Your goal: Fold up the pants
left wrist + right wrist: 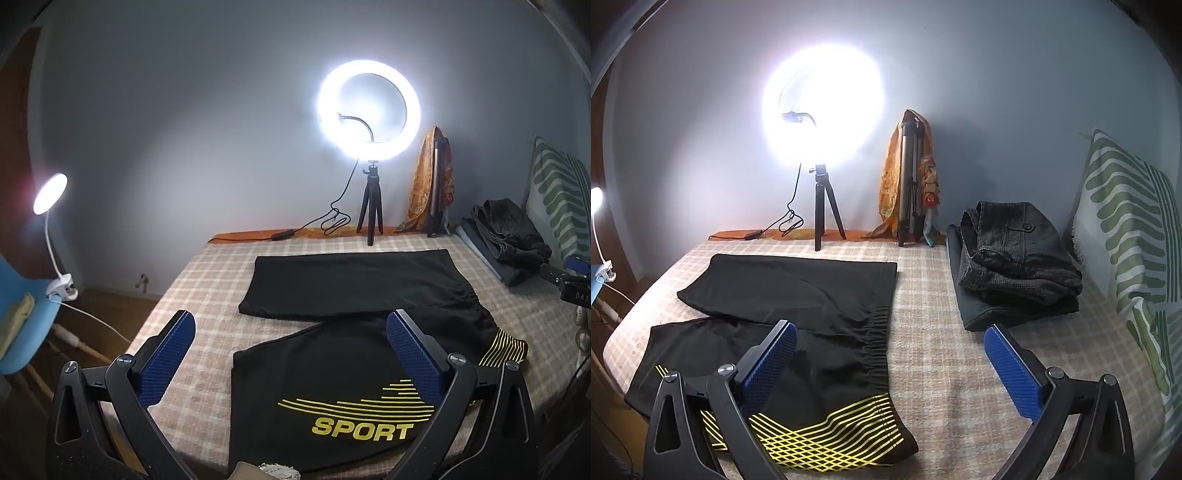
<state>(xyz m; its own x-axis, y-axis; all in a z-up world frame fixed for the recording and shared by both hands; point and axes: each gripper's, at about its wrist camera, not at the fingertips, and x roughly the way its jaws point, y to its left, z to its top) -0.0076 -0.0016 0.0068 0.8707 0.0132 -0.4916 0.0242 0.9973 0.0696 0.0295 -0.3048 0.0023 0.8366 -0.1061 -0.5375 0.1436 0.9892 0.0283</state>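
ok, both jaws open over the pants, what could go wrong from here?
1. The black sport pants lie with legs splayed apart, so one pinch may lift a single layer and skew the fold.
2. The ring light tripod and its cable stand just beyond the far leg; a dragged leg could snag them.

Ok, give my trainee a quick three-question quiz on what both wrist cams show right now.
1. True or false: the left gripper is shut on the pants.
2. Which word is printed on the pants? A) SPORT B) TEAM C) RUN
3. Fill in: the folded dark clothes lie between the pants and the green-striped ____.

Key: 1 false, both it and the right gripper are open and hold nothing; 2 A; 3 pillow.
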